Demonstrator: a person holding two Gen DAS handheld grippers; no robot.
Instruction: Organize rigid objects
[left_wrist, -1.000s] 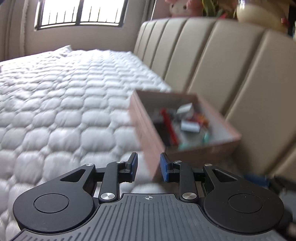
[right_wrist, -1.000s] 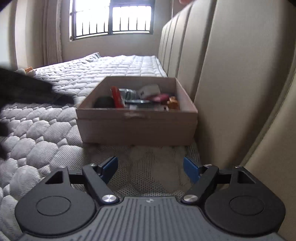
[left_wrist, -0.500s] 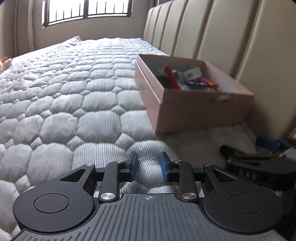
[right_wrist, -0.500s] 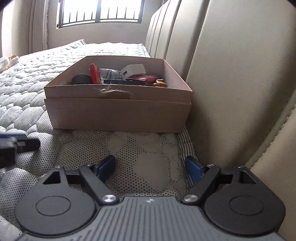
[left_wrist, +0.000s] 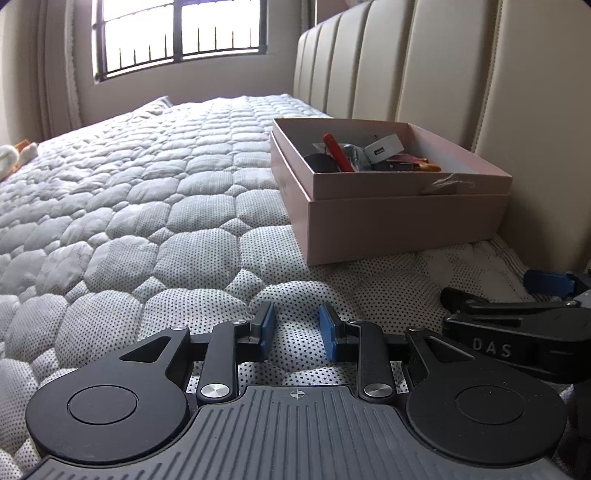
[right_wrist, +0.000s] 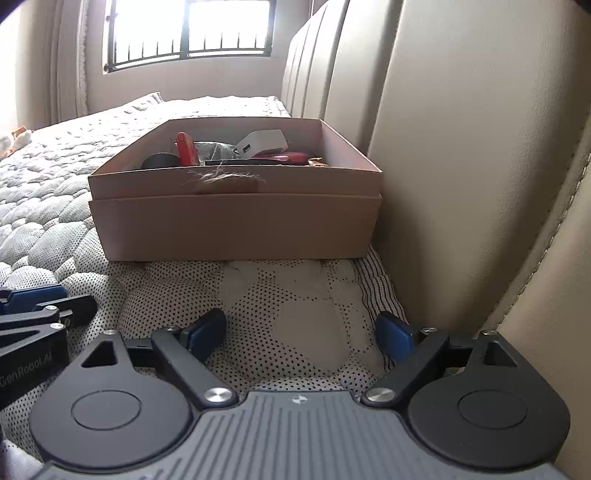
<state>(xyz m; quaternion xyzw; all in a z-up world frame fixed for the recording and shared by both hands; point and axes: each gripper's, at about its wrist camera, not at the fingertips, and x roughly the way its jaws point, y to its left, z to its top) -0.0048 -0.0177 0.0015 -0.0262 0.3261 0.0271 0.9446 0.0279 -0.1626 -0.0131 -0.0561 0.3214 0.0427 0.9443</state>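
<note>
Box at twelve o'clock already holds the small items, the bed looks bare, and both the left tool and the right tool, its jaws just widened, gape apart, empty.

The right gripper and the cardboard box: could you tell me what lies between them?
Only bare quilted mattress between right gripper and box, per the right wrist view.

The box sits on the mattress, just beside the headboard
</note>
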